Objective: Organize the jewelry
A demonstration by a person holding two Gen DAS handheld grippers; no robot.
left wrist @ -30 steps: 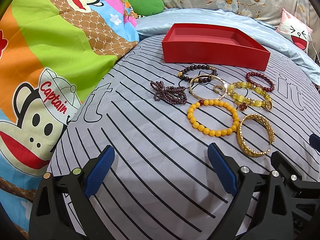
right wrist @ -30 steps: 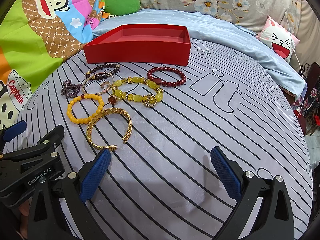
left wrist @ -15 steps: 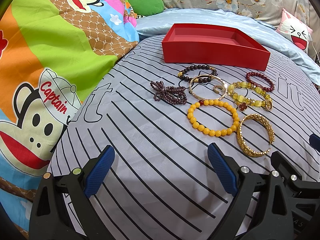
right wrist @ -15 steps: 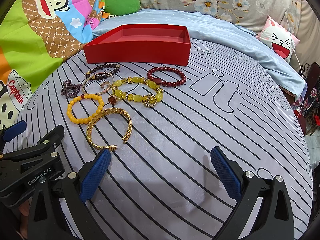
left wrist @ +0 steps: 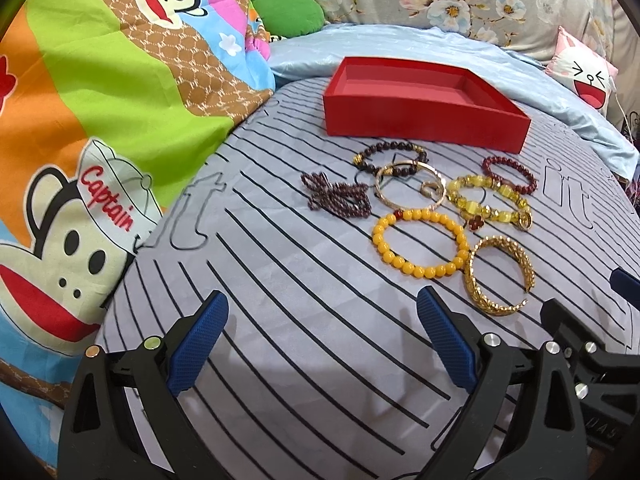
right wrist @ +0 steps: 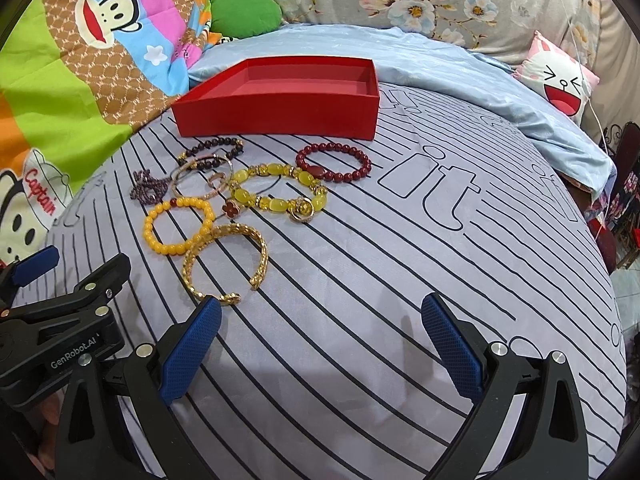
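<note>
Left wrist view matches the earlier frames, nothing moved: left gripper (left wrist: 322,338) and right gripper (right wrist: 320,338) hover with jaws apart, empty, over the striped bed (right wrist: 400,280); bracelets (right wrist: 224,254) cluster beyond; red tray (right wrist: 280,112) behind them.

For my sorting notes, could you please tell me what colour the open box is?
The box is red, inside and out; the right wrist view shows it best.

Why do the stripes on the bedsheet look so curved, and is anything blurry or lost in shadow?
Left wrist view: the fisheye lens bends the striped sheet into a dome, corners go black; the jewelry stays sharp, with a soft shadow under the open left gripper. Right wrist view: same bulge; the red box is evenly lit, without glare, and a faint shadow lies between the open right gripper's fingers.
</note>
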